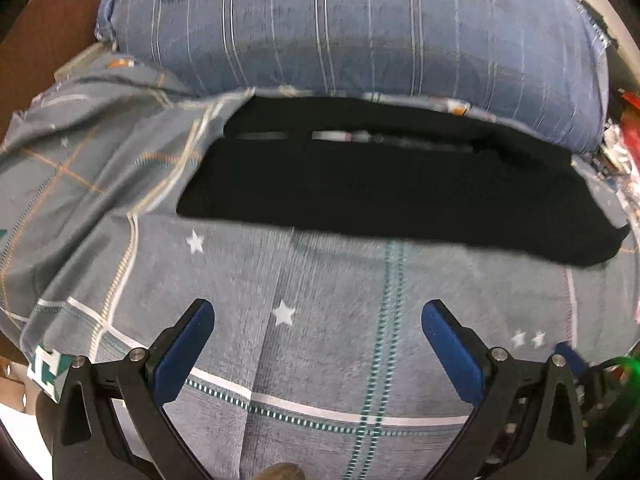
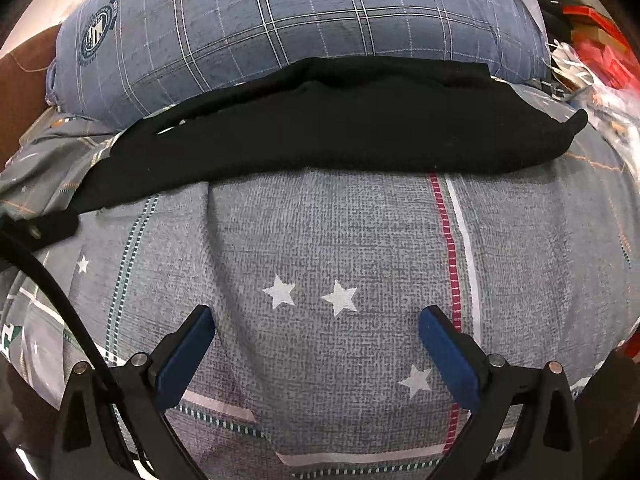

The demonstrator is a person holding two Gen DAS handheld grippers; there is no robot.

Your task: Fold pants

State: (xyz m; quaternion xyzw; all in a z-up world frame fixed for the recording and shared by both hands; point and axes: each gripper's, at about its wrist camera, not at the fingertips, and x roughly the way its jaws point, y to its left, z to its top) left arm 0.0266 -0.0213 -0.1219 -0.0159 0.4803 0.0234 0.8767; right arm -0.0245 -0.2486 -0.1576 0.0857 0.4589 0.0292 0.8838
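The black pants [image 1: 392, 188] lie folded in a long flat band across the grey star-print bedsheet [image 1: 320, 320], just in front of a blue plaid pillow. They also show in the right wrist view [image 2: 340, 128], stretching from left to right. My left gripper [image 1: 318, 316] is open and empty, hovering over bare sheet well short of the pants. My right gripper [image 2: 316, 320] is open and empty too, over the sheet [image 2: 340, 240] in front of the pants.
A blue plaid pillow [image 1: 360, 28] lies behind the pants, also in the right wrist view [image 2: 300, 16]. Red and white clutter [image 2: 592, 52] sits at the far right. A brown headboard [image 1: 36, 40] stands at the left. A black cable [image 2: 52, 280] crosses the left.
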